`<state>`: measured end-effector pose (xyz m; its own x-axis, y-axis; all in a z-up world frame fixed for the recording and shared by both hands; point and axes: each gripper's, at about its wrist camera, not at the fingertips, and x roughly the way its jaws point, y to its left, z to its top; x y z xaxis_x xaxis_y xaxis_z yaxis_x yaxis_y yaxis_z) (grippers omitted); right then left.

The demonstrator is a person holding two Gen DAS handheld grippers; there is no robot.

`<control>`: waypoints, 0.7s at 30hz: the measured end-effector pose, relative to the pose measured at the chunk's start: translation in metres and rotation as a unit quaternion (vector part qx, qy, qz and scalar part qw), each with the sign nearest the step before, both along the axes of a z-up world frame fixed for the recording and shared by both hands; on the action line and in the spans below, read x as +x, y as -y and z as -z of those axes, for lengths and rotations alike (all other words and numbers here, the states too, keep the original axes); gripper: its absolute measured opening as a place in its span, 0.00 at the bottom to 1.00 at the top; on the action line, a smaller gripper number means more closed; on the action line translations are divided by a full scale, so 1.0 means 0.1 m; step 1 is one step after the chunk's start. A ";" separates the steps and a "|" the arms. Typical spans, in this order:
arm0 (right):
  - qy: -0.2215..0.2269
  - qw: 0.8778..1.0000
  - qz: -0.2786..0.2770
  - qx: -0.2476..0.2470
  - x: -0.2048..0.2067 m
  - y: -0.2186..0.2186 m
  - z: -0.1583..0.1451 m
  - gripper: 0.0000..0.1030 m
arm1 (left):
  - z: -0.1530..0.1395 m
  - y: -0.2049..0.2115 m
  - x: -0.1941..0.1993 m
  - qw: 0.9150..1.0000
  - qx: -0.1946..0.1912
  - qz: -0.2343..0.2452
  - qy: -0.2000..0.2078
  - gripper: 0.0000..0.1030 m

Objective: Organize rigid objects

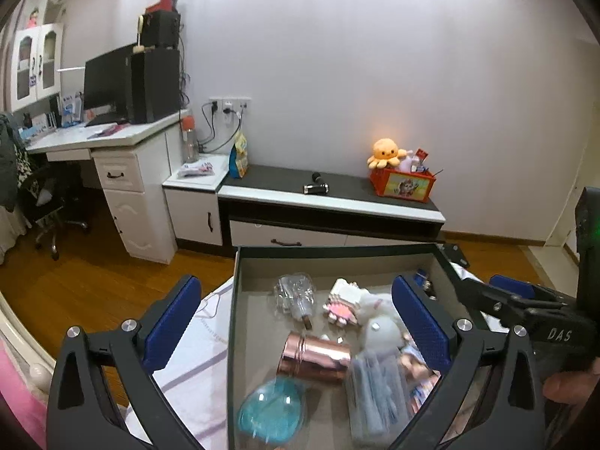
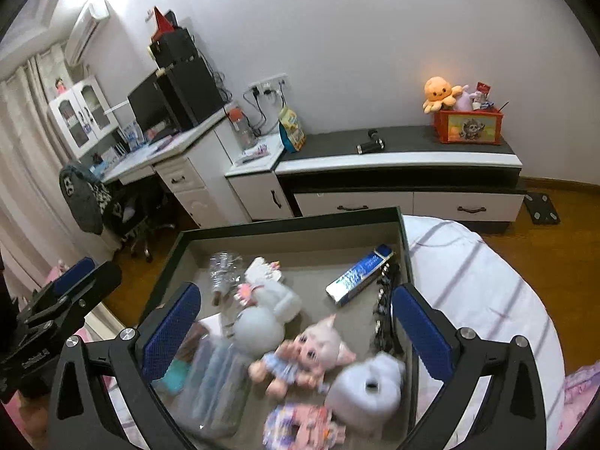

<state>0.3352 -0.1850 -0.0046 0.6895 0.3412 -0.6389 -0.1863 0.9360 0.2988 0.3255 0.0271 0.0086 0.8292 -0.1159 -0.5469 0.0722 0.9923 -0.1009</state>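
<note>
A dark-rimmed tray (image 1: pixel 337 251) (image 2: pixel 292 223) on the bed holds mixed items. In the left wrist view I see a copper cup (image 1: pixel 317 356) on its side, a blue round lid (image 1: pixel 272 412), a clear bottle (image 1: pixel 296 298) and a clear plastic case (image 1: pixel 378 386). In the right wrist view I see a blue box (image 2: pixel 358 275), a pink doll (image 2: pixel 303 356), a grey plush (image 2: pixel 369 386) and a white plush (image 2: pixel 262 318). My left gripper (image 1: pixel 296 322) is open and empty above the tray. My right gripper (image 2: pixel 296 322) is open and empty above the tray.
The tray rests on a white striped bed cover (image 2: pixel 468 281). A low black-topped cabinet (image 1: pixel 330 195) stands by the wall with a red toy crate (image 1: pixel 401 182) and a small dumbbell (image 1: pixel 317 185). A desk (image 1: pixel 105 135) with a monitor is at left.
</note>
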 end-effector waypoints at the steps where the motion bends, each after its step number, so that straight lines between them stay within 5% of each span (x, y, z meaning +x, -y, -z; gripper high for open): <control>1: 0.006 1.000 0.004 0.001 -0.11 0.01 -0.05 1.00 | -0.04 -0.02 -0.10 1.000 0.000 0.001 0.004 1.00; 11: 0.067 0.996 0.047 -0.028 -1.27 -0.02 -0.53 1.00 | -0.28 -0.07 -1.17 1.000 0.001 0.015 0.028 1.00; 21: 0.100 0.988 0.084 -0.083 -2.01 -0.17 -0.71 1.00 | -0.46 -0.08 -1.95 0.998 0.004 0.018 0.060 1.00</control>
